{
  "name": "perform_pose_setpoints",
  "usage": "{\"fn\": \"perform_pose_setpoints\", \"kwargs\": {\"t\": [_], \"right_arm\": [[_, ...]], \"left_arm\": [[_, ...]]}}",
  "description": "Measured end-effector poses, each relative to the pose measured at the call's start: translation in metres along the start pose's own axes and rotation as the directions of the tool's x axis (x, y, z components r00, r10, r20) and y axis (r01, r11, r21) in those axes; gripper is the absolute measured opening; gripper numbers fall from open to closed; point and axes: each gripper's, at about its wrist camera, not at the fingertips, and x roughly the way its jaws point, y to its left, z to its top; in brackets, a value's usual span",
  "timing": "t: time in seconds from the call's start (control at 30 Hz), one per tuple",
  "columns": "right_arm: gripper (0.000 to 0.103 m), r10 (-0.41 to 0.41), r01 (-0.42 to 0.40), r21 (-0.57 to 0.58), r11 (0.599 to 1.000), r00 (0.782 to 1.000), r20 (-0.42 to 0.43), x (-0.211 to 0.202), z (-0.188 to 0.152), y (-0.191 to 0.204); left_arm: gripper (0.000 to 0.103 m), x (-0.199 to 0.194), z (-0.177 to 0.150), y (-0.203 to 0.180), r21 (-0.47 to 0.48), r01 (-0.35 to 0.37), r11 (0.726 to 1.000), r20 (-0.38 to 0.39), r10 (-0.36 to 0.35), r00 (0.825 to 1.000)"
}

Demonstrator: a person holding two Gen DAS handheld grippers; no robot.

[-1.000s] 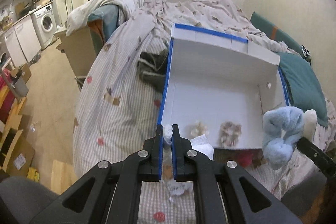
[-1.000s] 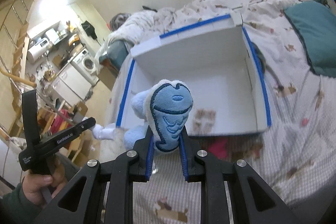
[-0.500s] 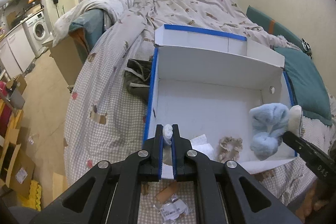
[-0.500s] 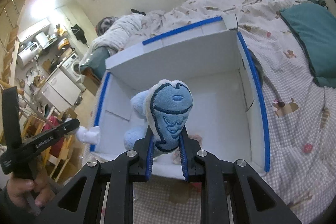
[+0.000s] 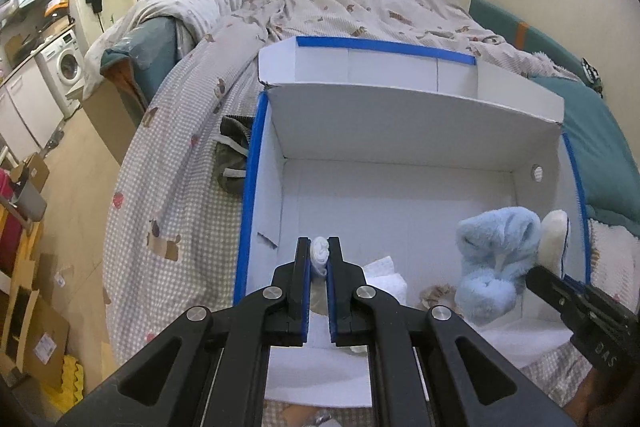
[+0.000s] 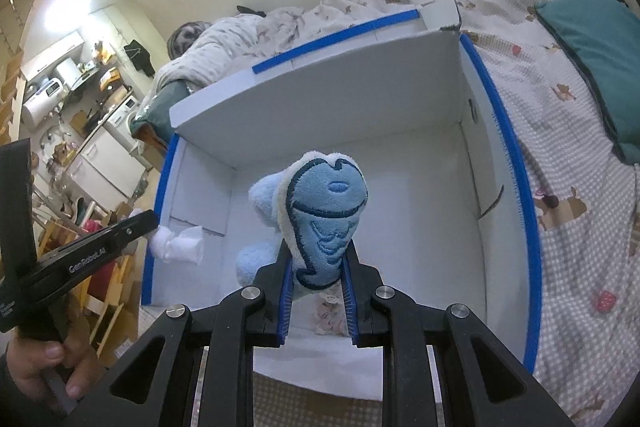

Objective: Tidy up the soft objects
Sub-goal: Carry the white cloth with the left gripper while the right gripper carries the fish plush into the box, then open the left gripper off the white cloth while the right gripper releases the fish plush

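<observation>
Two grippers of mine hang over the bed [image 5: 168, 163], both above the white, blue-edged box [image 5: 400, 115] lying open ahead of them. My right gripper [image 6: 316, 275] is clamped on a pale blue plush toy [image 6: 320, 211], held over the box's near right side. My left gripper [image 5: 319, 259] pinches a small white sock [image 5: 320, 253] just inside the near left corner, with white cloth [image 5: 386, 277] and a scrunchie [image 5: 436, 293] lying below.
</observation>
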Motion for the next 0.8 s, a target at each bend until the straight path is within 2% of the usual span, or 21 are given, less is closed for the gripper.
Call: {"fn": "perform_pose_setpoints", "kwargs": {"t": [0.5,0.8], "right_arm": [[0.023,-0.038,0.032,-0.064,0.997,0.995,-0.089,0.025,-0.016,0.009],[0.024,-0.077,0.066,-0.096,0.993,0.990,-0.119,0.035,-0.021,0.011]], "left_arm": [[0.007,0.041,-0.018,-0.010,0.040,-0.010,0.999,-0.046,0.011,0.999],[0.008,0.048,-0.029,-0.019,0.064,-0.008,0.998,-0.061,0.012,0.998]]}}
